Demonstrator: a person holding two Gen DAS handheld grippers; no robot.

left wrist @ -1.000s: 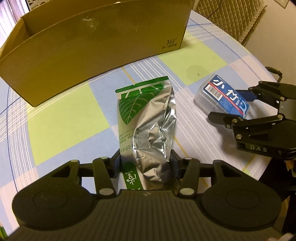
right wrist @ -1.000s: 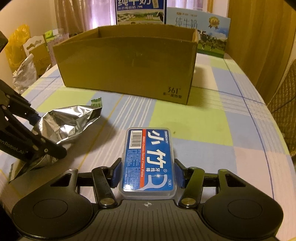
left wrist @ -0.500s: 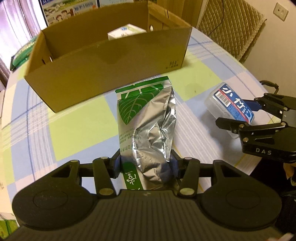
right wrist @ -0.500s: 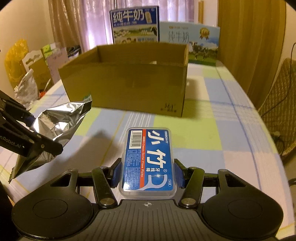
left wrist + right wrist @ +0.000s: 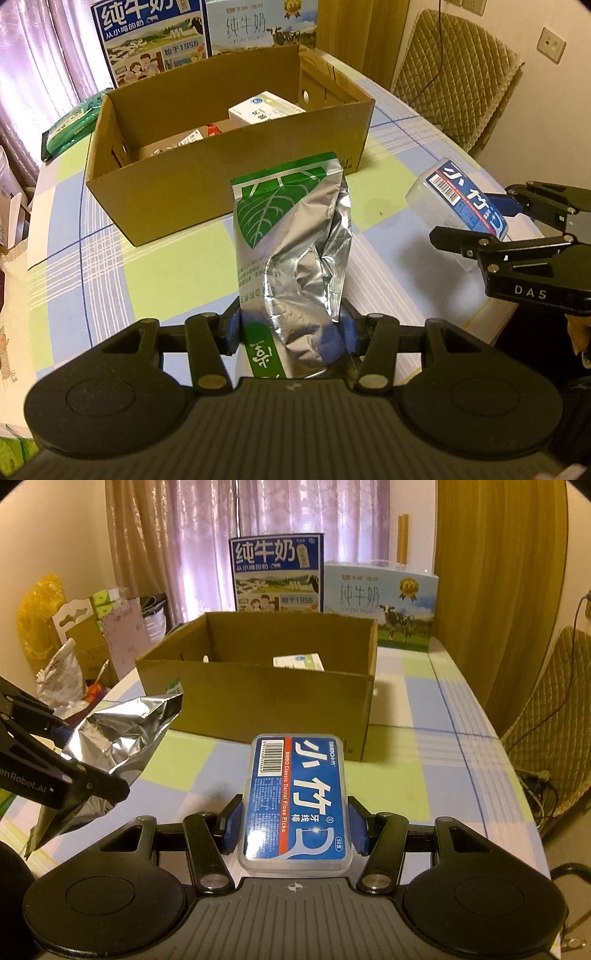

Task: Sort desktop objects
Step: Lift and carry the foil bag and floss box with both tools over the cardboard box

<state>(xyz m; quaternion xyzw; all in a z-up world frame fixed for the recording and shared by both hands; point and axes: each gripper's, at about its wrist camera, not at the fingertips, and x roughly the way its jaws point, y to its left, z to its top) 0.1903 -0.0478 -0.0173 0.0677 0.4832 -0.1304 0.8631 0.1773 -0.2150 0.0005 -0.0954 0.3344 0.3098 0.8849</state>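
An open cardboard box [image 5: 229, 177] on the checked tablecloth [image 5: 177, 266] holds a white carton [image 5: 266, 110] and other small packets. Above the cloth in front of it, the left gripper [image 5: 291, 328] pinches a crumpled green-and-silver foil pouch [image 5: 291, 236], while the right gripper [image 5: 295, 827] clamps a blue-labelled dental floss pick case [image 5: 295, 801]. Two milk cartons [image 5: 277, 576] stand behind the box.

Pink curtains [image 5: 192, 546] hang at the back beside a cream wall [image 5: 55, 535]. A quilted chair [image 5: 454, 74] stands by a checked table [image 5: 424, 746].
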